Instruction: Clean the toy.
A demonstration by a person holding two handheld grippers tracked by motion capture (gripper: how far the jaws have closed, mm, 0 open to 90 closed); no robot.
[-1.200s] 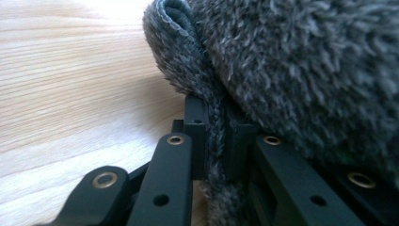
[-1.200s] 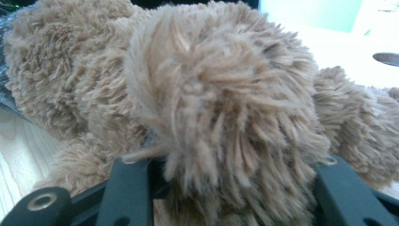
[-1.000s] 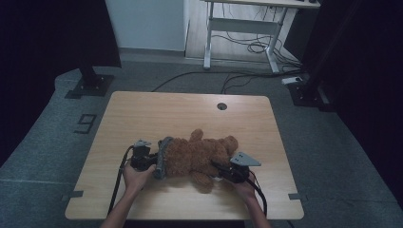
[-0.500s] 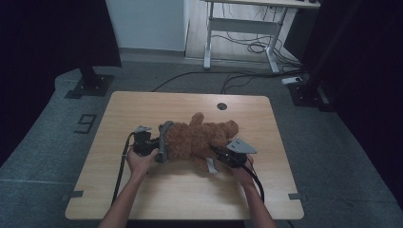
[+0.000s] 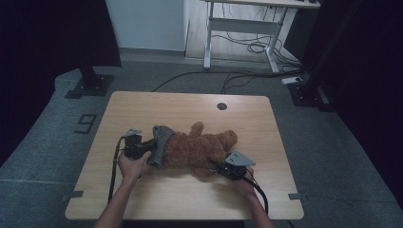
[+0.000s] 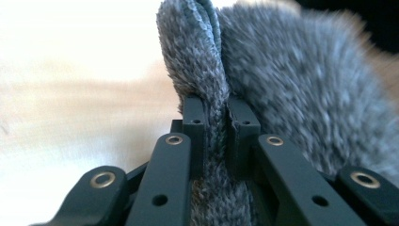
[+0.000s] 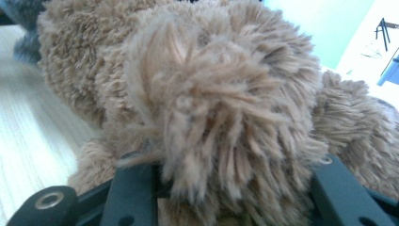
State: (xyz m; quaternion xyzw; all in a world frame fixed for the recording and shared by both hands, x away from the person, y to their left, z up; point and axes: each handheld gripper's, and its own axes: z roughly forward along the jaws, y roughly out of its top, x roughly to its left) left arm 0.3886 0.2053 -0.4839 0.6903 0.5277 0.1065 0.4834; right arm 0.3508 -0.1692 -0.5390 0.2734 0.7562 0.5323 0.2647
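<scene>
On the wooden table, the left gripper sits at about 9 o'clock from the teddy bear, its jaws pinched tight on a fold of the grey fleece garment; in the left gripper view the fabric stands squeezed between both pads. The garment wraps the bear's left-hand end. The bear lies on its side across the table's middle, head toward 3 o'clock. At about 5 o'clock from the bear, the right gripper clamps a brown limb; the right gripper view shows fur bulging between its jaws. Bare tabletop lies open toward 12 o'clock up to the cable hole, and a narrower strip runs along the near edge at 6 o'clock.
</scene>
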